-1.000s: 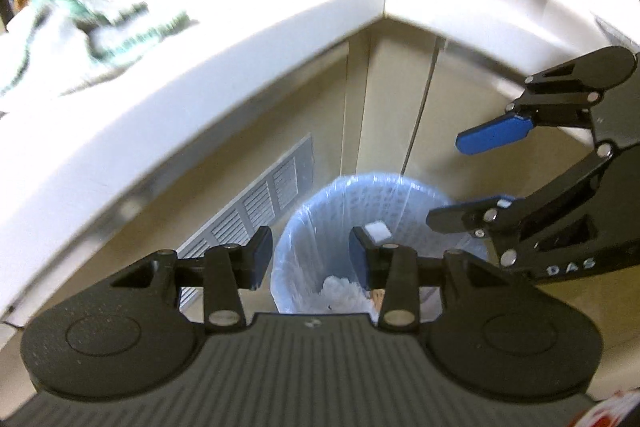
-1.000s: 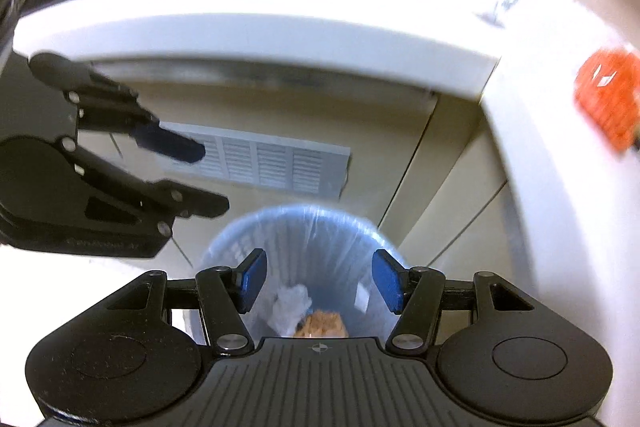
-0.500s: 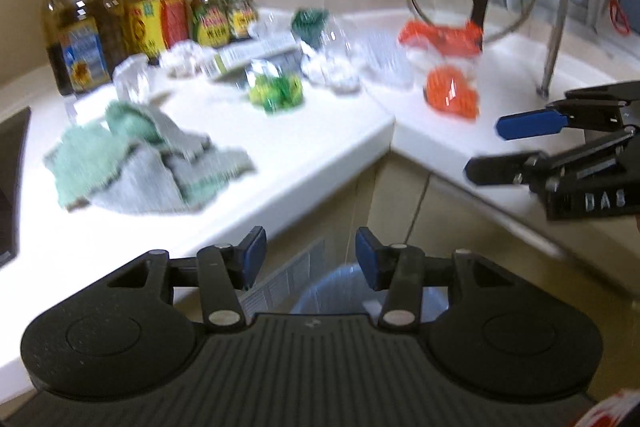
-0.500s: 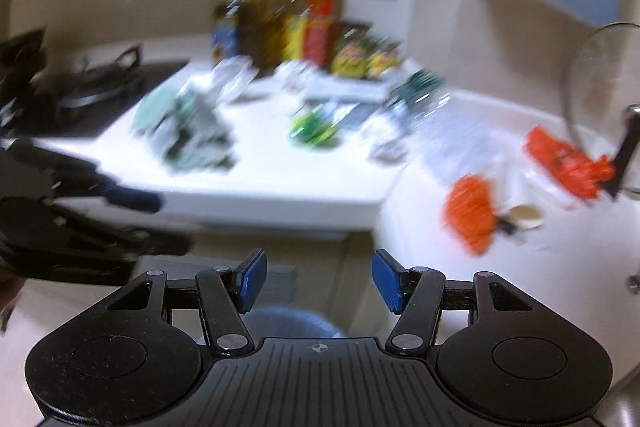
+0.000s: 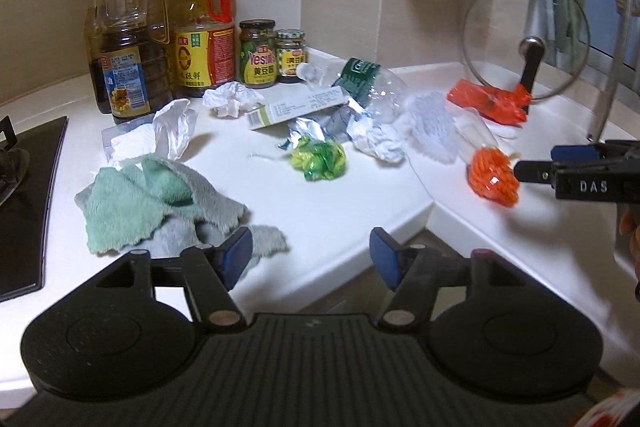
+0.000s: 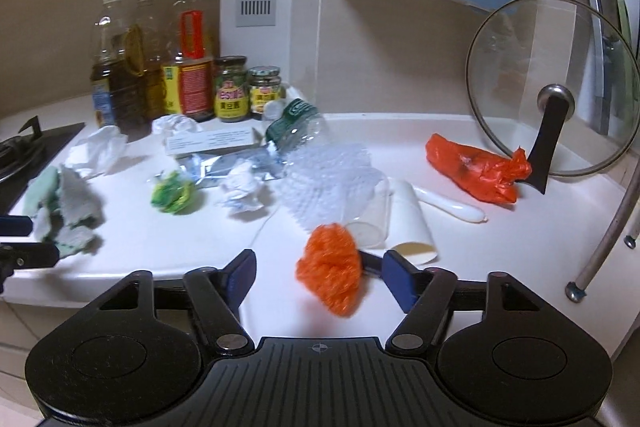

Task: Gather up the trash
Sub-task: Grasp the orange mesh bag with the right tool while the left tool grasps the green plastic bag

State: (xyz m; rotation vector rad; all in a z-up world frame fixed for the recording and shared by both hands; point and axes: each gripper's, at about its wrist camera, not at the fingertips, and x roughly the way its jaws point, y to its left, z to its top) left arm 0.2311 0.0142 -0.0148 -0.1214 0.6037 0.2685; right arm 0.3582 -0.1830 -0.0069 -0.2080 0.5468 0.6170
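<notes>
"DAS" — right gripper [image 5: 532,163]

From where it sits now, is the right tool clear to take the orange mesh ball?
Probably yes. The right tool is open, and the orange mesh ball lies on the counter just ahead between its fingers. Nothing sits in front of it; the paper cup lies close behind, so closing may nudge it.

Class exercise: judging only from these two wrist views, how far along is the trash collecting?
Done: nothing visible here; no bin is in view. In hand: nothing; the left tongs and right tongs are open, the right nearing the orange mesh ball. Left: green wrapper, crushed bottle, crumpled paper.
</notes>
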